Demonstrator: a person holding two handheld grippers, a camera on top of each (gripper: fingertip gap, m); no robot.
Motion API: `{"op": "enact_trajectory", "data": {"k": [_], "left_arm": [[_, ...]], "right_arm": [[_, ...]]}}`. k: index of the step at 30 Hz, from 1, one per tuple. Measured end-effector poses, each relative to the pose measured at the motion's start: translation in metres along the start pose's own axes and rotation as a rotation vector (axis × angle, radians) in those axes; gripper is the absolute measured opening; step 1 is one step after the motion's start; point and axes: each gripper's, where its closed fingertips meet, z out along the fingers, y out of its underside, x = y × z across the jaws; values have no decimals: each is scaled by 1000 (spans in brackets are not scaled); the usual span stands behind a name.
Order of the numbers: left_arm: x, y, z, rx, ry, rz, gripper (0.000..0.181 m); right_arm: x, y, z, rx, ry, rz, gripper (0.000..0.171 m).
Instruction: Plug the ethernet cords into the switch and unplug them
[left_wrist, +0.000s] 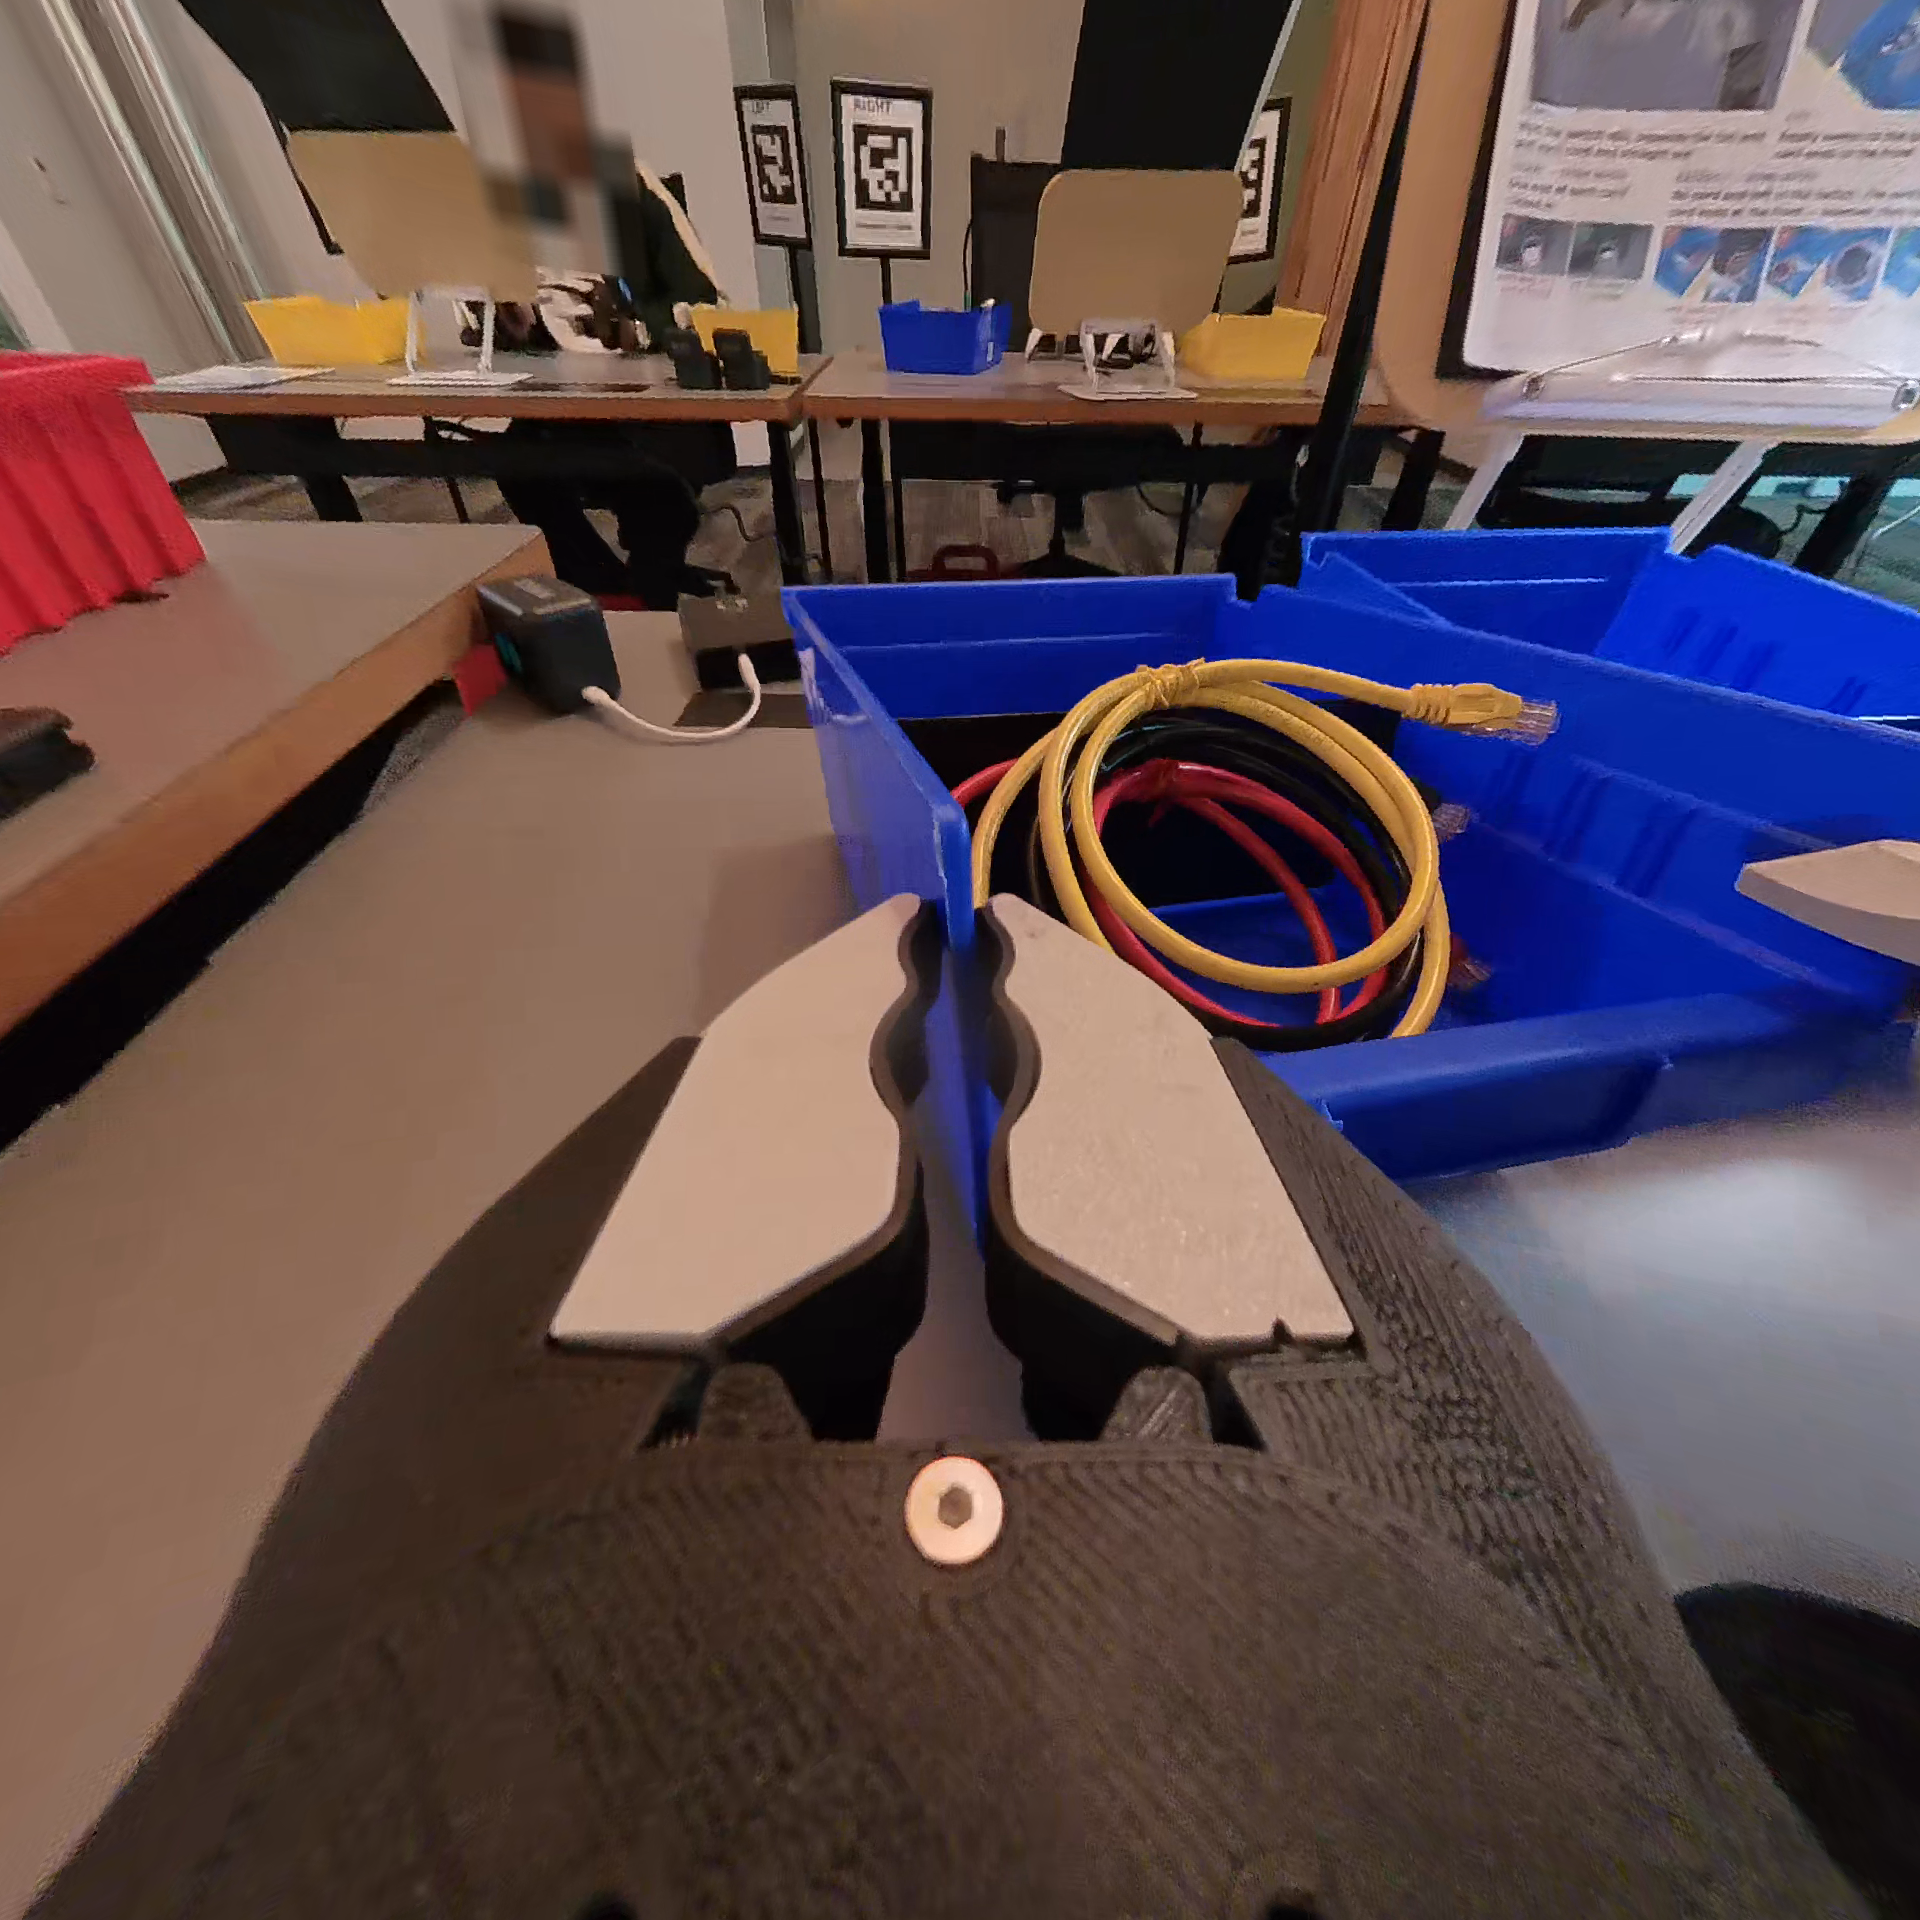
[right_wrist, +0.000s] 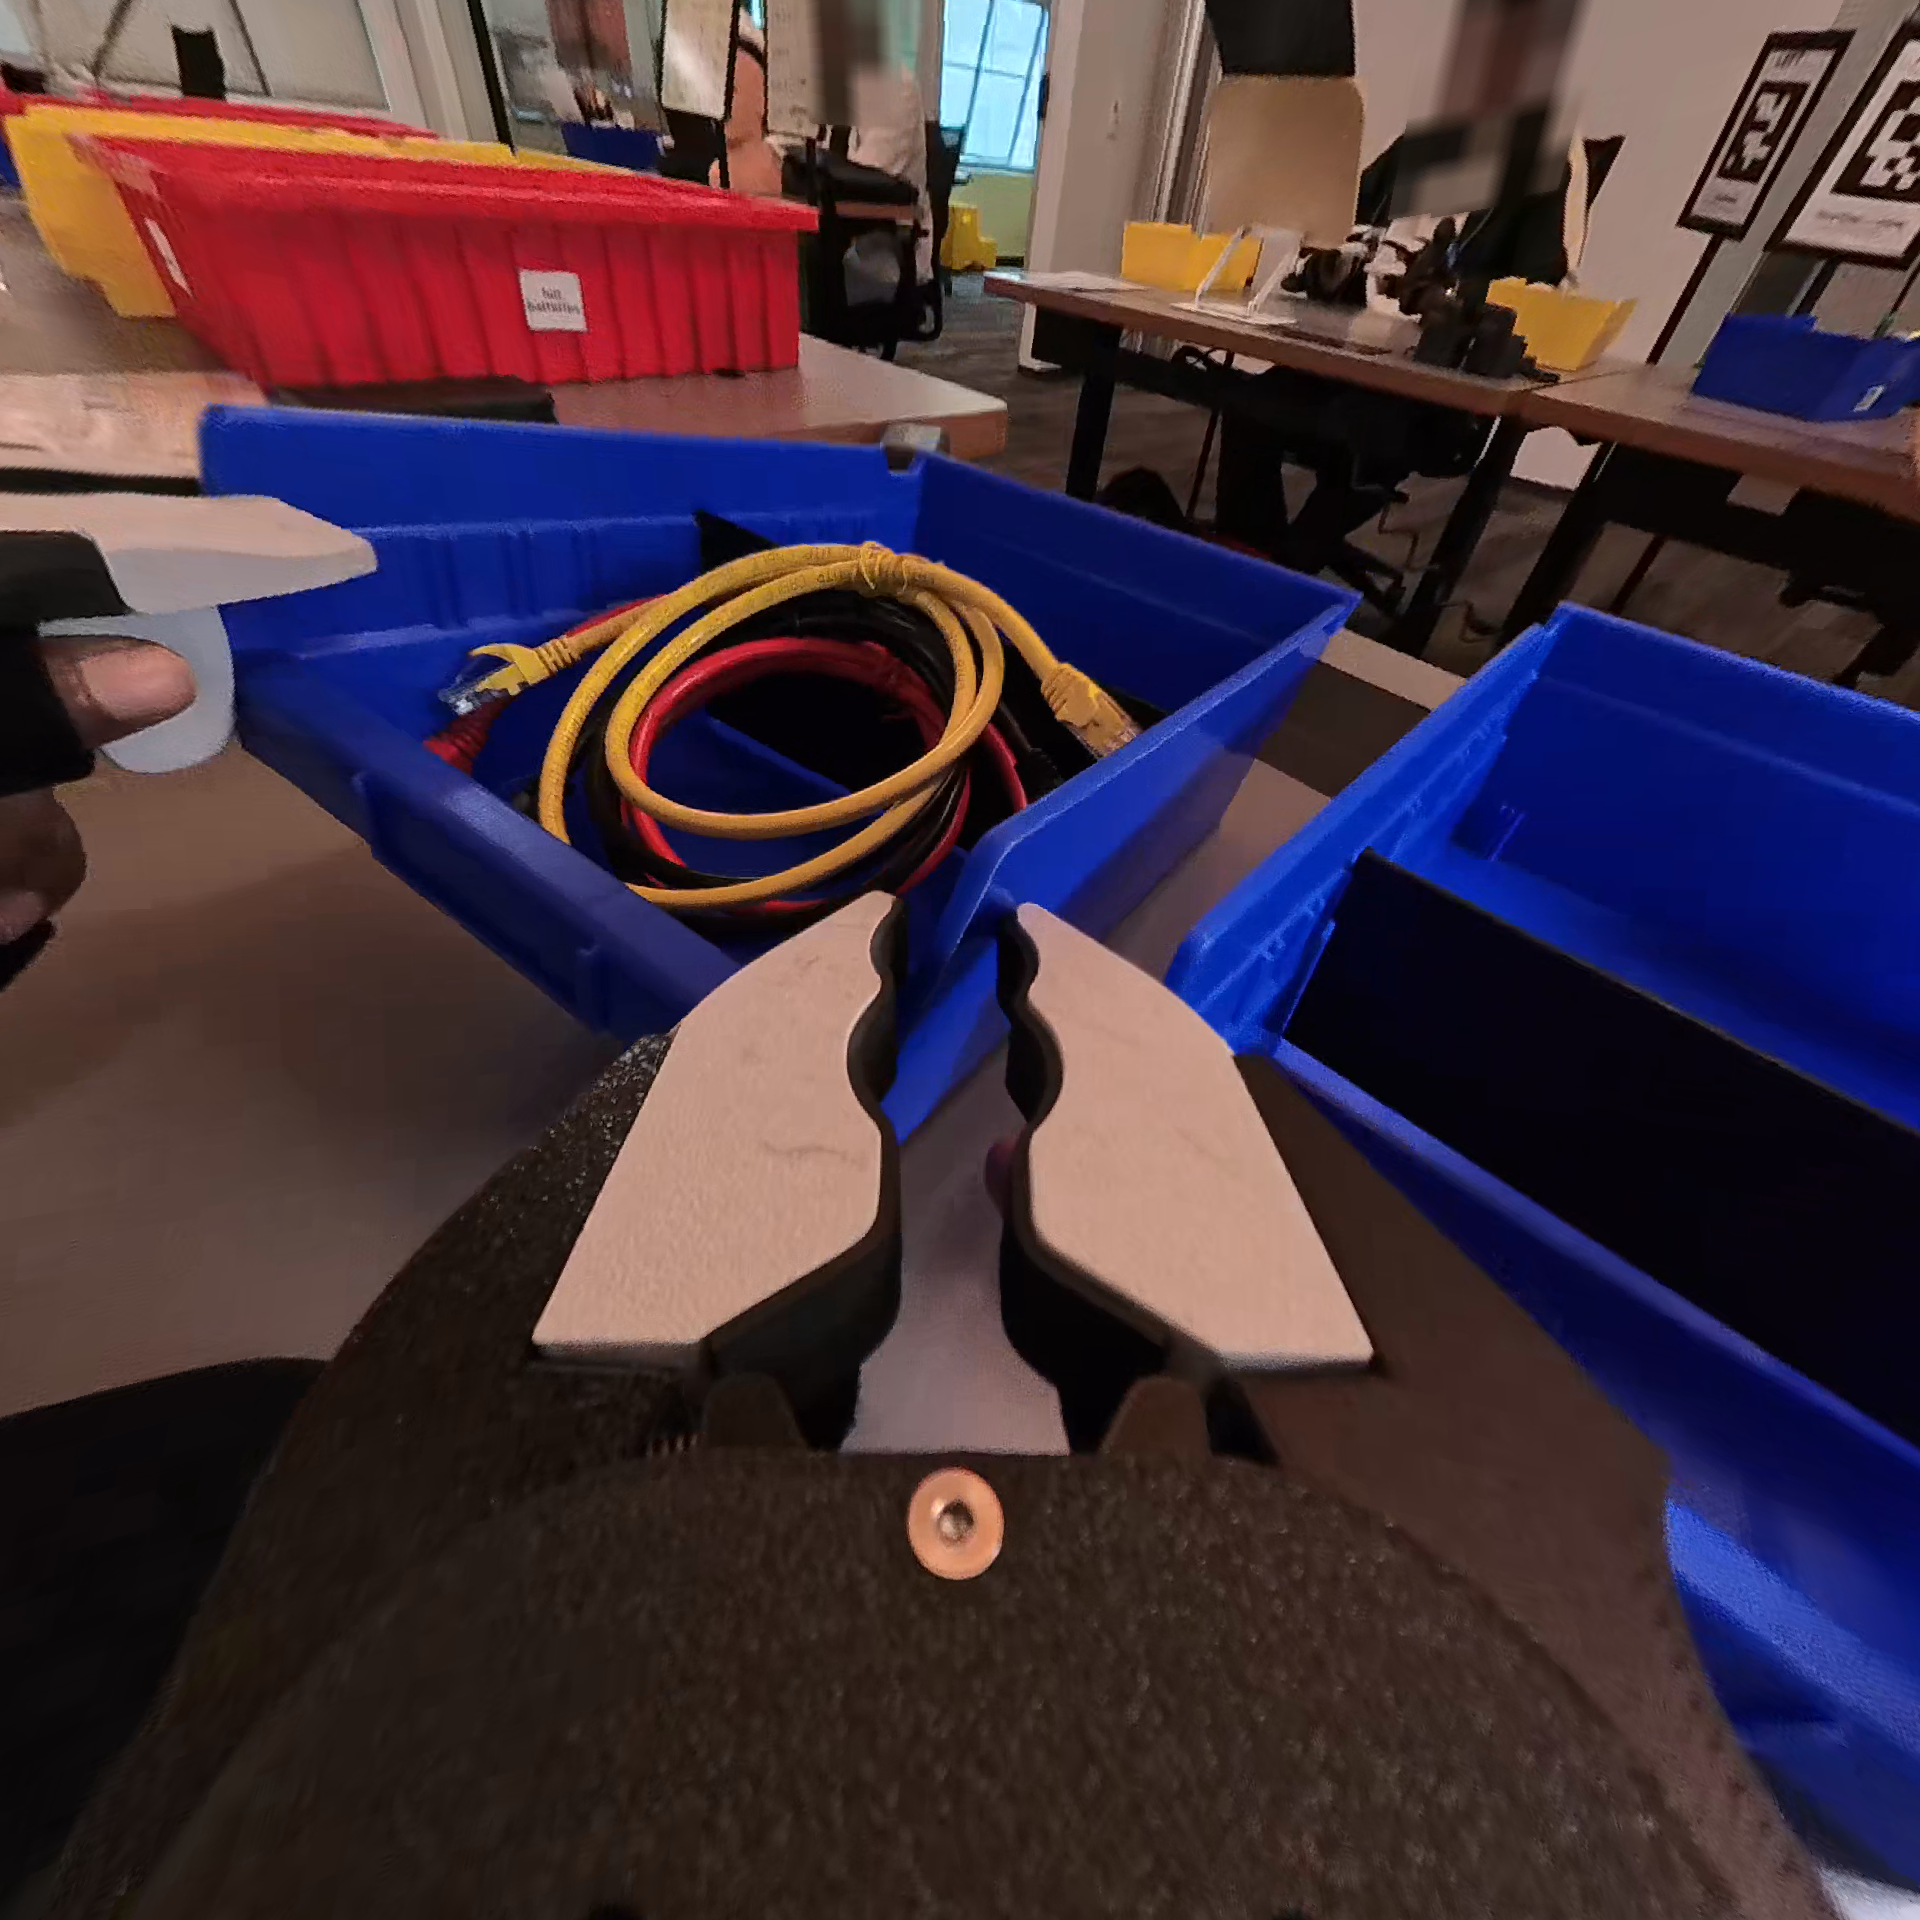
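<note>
A blue bin (left_wrist: 1039, 634) holds coiled ethernet cords: a yellow one (left_wrist: 1299, 681) on top, a red one (left_wrist: 1226, 821) and a black one (left_wrist: 1299, 748) under it. My left gripper (left_wrist: 956, 914) is shut on the bin's near-left wall. In the right wrist view the same bin (right_wrist: 582, 468) shows the yellow (right_wrist: 790, 826) and red (right_wrist: 727, 660) cords. My right gripper (right_wrist: 956, 914) grips the bin's near corner wall, jaws almost closed. No switch is in view.
A second blue bin (right_wrist: 1558, 935) with a black divider stands just right of the first. A black charger (left_wrist: 545, 639) with a white lead sits behind. A red bin (right_wrist: 416, 281) stands on the left table. More tables and bins stand farther back.
</note>
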Motion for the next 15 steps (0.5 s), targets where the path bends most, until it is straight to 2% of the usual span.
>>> {"op": "enact_trajectory", "data": {"k": [2, 4, 6, 8, 10, 13, 15], "left_arm": [[2, 6, 5, 19, -6, -16, 6], [4, 13, 10, -30, 12, -12, 6], [11, 28, 16, -118, 85, -20, 9], [19, 37, 18, -169, 157, -27, 21], [14, 27, 14, -143, 137, 26, 27], [12, -5, 1, -90, 109, 175, 33], [27, -14, -4, -157, 169, 288, 38]], "right_arm": [[3, 6, 0, -28, 1, -18, 17], [3, 11, -1, -64, -36, -32, 20], [4, 14, -6, -105, -95, -2, 30], [7, 14, -16, -130, -164, 7, 43], [16, 8, -31, -142, -200, -23, 49], [40, 4, -52, -194, -242, -128, 51], [53, 7, -62, -242, -294, -196, 53]]}}
